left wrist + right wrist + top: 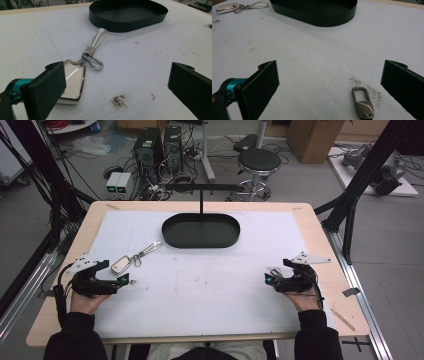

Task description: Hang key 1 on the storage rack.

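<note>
Nearest in the high view, 2 sleeves come in from the bottom edge, each hand carrying a gripper. The left gripper [127, 280] rests low on the white mat [200, 285] at its left side, and the right gripper [270, 277] sits at the right side, well apart from it. In that view both tips are small and dark, and the jaw gap is hard to read.

The gripper views settle it. In the left gripper view the 2 black jaws stand wide apart with nothing between the pads. The silver key fob [73, 83] lies just beside the left jaw, which hides its near corner. A clasp [93, 61] links the fob to a pale strap [98, 37] that runs toward the tray [152, 18].

In the right gripper view the jaws also stand wide apart, empty. Between them, nearer the right jaw, lies 1 small metal clip [362, 103] flat on the mat. From above that clip is only a faint glint at the right gripper's tip. The fob shows far off at the top left here, its left end cut off.

Farther out sits 1 black oval tray, and a thin post [201, 202] with a crossbar rises behind it.

Beyond the table stand 1 round stool [258, 162] and 2 computer towers [160, 147] on the floor.
</note>
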